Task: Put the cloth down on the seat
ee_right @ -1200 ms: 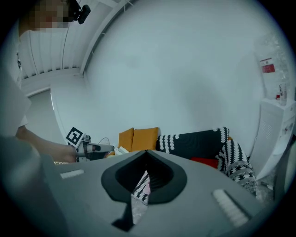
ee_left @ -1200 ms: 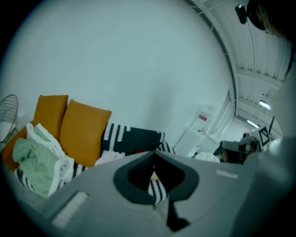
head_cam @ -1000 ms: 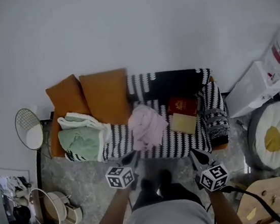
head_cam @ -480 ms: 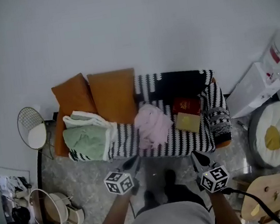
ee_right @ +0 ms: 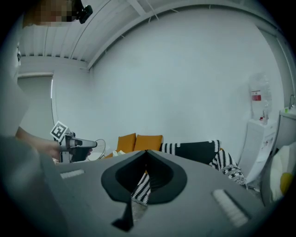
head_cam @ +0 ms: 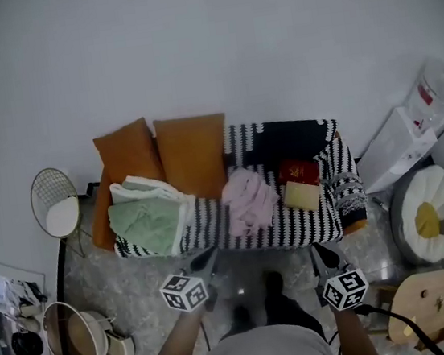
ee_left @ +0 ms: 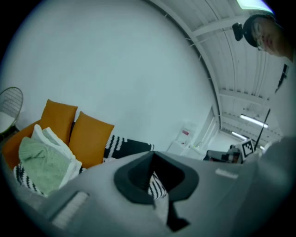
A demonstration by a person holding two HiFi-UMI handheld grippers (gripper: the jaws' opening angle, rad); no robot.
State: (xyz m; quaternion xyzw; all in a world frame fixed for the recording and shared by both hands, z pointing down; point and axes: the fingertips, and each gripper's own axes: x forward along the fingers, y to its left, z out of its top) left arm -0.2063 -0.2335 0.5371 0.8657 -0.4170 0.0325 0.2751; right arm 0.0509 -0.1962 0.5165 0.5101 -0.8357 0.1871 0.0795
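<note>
Pink cloth (head_cam: 249, 201): lies crumpled on the b/w-striped seat (head_cam: 293, 222), approx. centre, reaching close to the front edge. In neither tongs.

Around the cloth (head view):
- tan flat block (head_cam: 300, 196) at 3 o'clock, just beside.
- red box (head_cam: 298, 172) at 2 o'clock, touching the tan block.
- green-and-white cloth (head_cam: 150, 218) at 9 o'clock, apart, heaped at the seat's left end.
- orange cushions (head_cam: 193, 156), two, at 10–11 o'clock, leaning at the seat's back.
- black throw (head_cam: 294, 137) w/ white zigzag edge at 1 o'clock, along the back.

Left tongs (head_cam: 209, 256): at 7 o'clock from the pink cloth, off the seat, over the grey floor (head_cam: 139, 289), tips toward the seat. Left gripper view: jaws together, nothing gripped; only a sliver of striped seat shows past the tips.

Right tongs (head_cam: 318, 252): at 5 o'clock from the cloth, also over the floor, tips toward the seat. Right gripper view: jaws together, empty, same striped sliver beyond.

The two tongs are well apart, w/ the person's legs (head_cam: 264, 313) between them.

Periphery: round gold wire stand (head_cam: 55, 204) at the seat's 9 o'clock; wire basket (head_cam: 71, 338) at 8 o'clock; white pouf w/ yellow centre (head_cam: 434, 214) at 4 o'clock.
</note>
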